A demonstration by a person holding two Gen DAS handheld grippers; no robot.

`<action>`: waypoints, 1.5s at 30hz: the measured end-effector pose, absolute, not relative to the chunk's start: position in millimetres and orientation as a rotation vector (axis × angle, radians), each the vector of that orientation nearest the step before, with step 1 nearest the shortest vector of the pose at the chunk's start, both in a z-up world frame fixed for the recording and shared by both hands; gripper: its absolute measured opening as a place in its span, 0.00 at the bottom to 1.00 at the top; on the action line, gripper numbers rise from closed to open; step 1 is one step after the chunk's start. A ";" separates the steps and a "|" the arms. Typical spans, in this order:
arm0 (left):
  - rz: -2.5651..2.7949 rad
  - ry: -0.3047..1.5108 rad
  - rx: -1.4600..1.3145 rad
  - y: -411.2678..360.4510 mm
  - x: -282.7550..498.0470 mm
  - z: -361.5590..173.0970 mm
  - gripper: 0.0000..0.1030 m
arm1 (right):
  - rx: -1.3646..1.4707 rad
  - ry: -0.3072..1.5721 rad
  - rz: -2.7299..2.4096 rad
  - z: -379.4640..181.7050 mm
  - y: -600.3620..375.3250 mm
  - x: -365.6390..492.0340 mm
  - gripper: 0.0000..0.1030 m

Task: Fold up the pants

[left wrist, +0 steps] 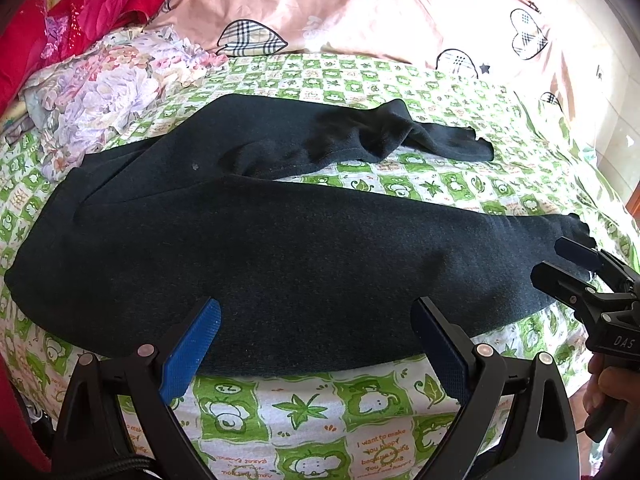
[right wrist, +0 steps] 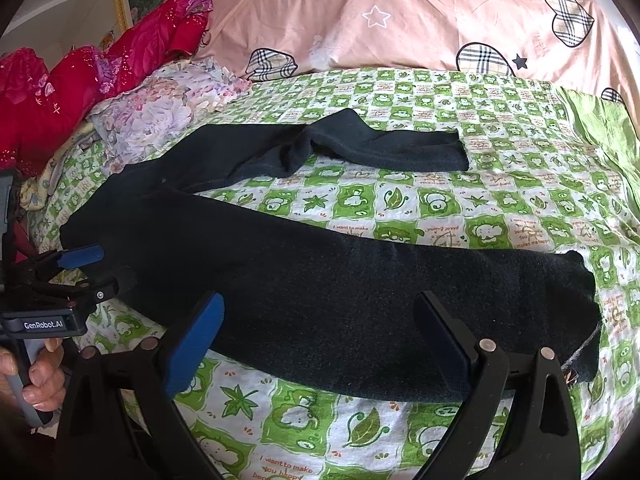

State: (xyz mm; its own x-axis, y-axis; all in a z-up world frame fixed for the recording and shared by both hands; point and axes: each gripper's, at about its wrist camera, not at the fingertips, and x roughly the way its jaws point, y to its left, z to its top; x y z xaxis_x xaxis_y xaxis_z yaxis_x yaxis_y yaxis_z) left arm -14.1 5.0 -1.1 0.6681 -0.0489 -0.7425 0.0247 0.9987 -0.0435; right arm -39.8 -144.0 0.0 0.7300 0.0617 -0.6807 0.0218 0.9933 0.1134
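Note:
Dark navy pants [left wrist: 260, 248] lie spread on a green-and-white patterned bed sheet [left wrist: 320, 400], waist to the left, both legs running right. The near leg lies straight; the far leg [left wrist: 380, 132] is crumpled and twisted. The pants also show in the right wrist view [right wrist: 360, 300]. My left gripper [left wrist: 316, 344] is open, its blue pads at the near edge of the pants by the thigh. My right gripper [right wrist: 320, 344] is open over the near leg's lower part, close to the cuff [right wrist: 580, 300]. Each gripper shows in the other's view: the right one [left wrist: 576, 268], the left one [right wrist: 80, 272].
A pink quilt with plaid hearts [left wrist: 360, 8] lies along the back of the bed. A floral cloth [left wrist: 104, 96] and red bedding [left wrist: 80, 12] are piled at the back left. A green fabric edge [right wrist: 600, 128] lies at the far right.

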 end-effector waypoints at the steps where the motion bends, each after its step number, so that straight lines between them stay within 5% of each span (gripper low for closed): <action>1: -0.043 0.838 -0.031 5.1 -14.1 -1.3 0.94 | 0.117 0.752 0.026 0.3 -146.2 -38.6 0.93; 24: -0.093 0.874 -0.024 12.4 3.6 -4.5 0.94 | 0.145 0.709 0.066 3.6 -156.2 -24.0 0.93; 45: -0.231 0.920 0.042 26.9 123.6 29.0 0.94 | 0.270 0.719 0.069 48.4 -246.2 77.6 0.93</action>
